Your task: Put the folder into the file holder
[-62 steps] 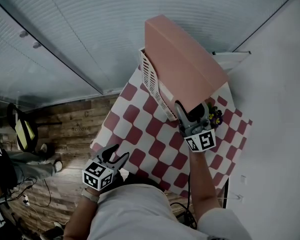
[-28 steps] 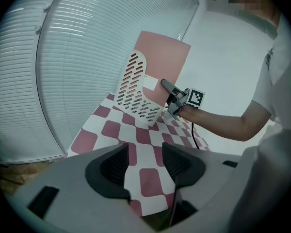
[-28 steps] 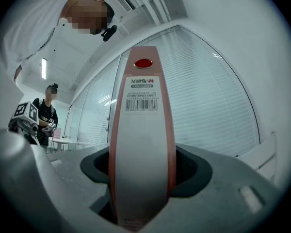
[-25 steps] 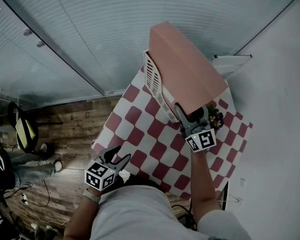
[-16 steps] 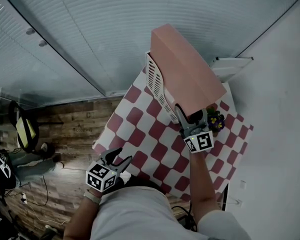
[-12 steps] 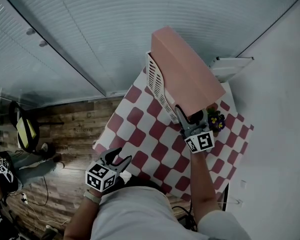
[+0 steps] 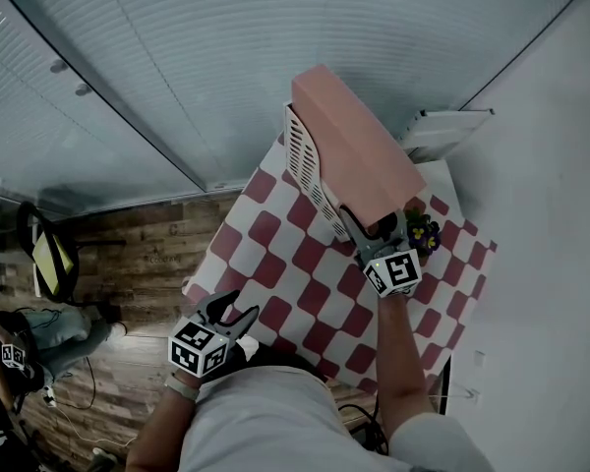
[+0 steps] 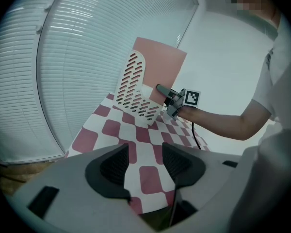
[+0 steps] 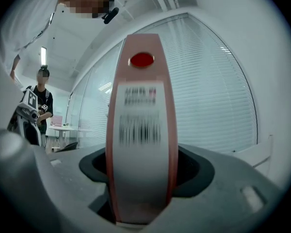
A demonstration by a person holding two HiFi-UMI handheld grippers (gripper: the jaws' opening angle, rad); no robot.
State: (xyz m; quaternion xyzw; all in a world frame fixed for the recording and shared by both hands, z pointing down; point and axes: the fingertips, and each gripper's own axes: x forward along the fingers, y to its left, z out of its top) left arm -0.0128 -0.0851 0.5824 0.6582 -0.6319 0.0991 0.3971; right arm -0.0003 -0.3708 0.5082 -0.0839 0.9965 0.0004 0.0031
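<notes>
A pink folder (image 7: 359,155) stands upright in the white slotted file holder (image 7: 300,155) on the red-and-white checkered table (image 7: 275,254). My right gripper (image 7: 374,226) is at the folder's near end with its labelled spine (image 9: 141,130) between the jaws. The jaws are opening and the pads stand just off the spine. My left gripper (image 7: 231,308) hovers open and empty over the table's near left corner. In the left gripper view the folder (image 8: 160,67), the holder (image 8: 133,86) and the right gripper (image 8: 167,93) lie ahead across the table.
A small pot of purple and yellow flowers (image 7: 424,234) stands just right of the right gripper. A white ledge (image 7: 442,126) runs along the wall behind the table. Blinds cover the windows at the back, and wooden floor (image 7: 128,254) lies to the left. A person (image 9: 41,101) stands far off.
The folder has sunk a little lower into the holder. The right gripper's fingers now stand wider around its end. The left gripper has hardly moved.
</notes>
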